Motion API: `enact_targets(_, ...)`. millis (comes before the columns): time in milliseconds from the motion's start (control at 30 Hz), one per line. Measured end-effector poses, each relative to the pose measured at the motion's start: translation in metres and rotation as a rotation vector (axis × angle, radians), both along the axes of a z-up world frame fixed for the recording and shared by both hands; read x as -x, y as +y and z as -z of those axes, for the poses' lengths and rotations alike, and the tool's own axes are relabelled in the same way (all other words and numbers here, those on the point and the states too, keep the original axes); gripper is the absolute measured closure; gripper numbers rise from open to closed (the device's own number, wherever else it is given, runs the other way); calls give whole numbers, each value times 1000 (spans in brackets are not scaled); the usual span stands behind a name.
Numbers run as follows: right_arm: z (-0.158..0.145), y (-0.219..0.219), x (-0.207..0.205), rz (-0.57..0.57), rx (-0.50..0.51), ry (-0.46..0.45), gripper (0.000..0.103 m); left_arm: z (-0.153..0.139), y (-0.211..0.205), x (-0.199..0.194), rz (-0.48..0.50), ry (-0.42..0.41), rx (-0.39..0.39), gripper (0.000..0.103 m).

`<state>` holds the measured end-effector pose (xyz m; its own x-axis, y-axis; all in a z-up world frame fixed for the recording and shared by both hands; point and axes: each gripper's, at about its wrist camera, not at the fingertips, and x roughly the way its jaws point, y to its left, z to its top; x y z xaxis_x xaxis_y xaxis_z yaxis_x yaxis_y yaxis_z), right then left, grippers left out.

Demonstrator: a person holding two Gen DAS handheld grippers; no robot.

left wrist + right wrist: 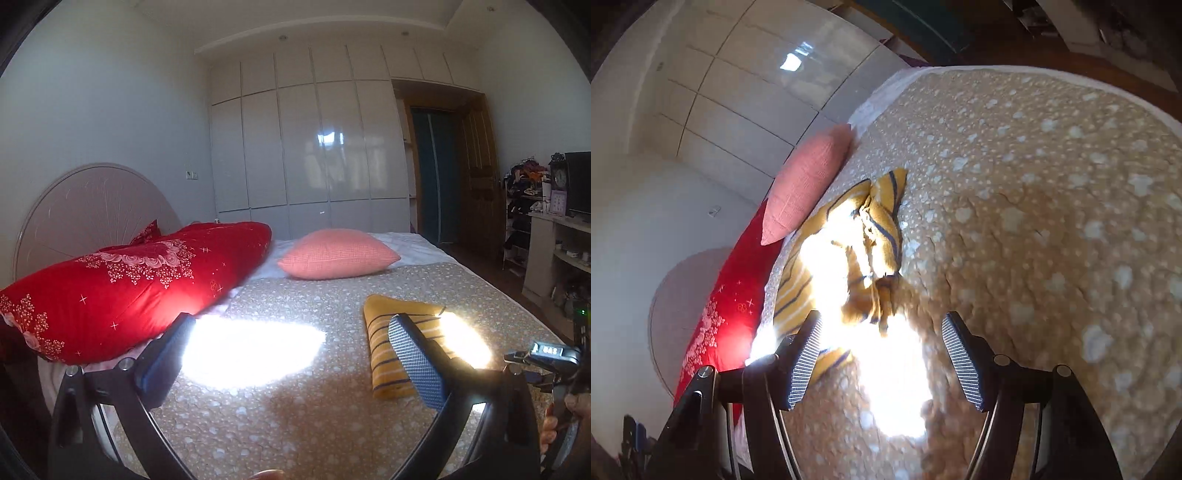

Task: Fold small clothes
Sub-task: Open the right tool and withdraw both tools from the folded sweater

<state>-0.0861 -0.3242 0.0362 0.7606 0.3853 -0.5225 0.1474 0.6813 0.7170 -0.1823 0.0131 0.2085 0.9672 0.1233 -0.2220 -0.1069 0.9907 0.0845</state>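
Note:
A small yellow garment with dark and white stripes (391,343) lies folded on the tan spotted bedspread (295,424), partly in a bright sun patch. My left gripper (291,354) is open and empty, held above the bed, its right finger (417,365) in front of the garment. In the right wrist view the same garment (857,251) lies bunched just ahead of my right gripper (881,362), which is open and empty, its left finger (805,365) close beside the cloth's near edge. The right gripper also shows in the left wrist view (550,358) at the right edge.
A red flowered quilt (122,291) lies at the left by the round headboard (88,206). A pink pillow (338,254) sits at the far middle of the bed. White wardrobes (314,147) stand behind. Shelves and a desk (554,240) stand at the right.

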Motion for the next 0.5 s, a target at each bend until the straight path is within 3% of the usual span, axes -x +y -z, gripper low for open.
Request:
enact_targets(233, -35, 21, 79, 25, 266, -41, 25, 7, -10, 5, 65, 152, 88, 0)
enact_targets(333, -51, 35, 99, 24, 400, -70, 20, 7, -11, 9, 83, 194, 96, 0)
enact_targets(400, -58, 44, 106, 27, 456, -77, 14, 8, -14, 12, 88, 211, 96, 0)
enact_targets(500, -59, 58, 110, 4, 511, -68, 14, 16, -20, 12, 88, 251, 50, 0)
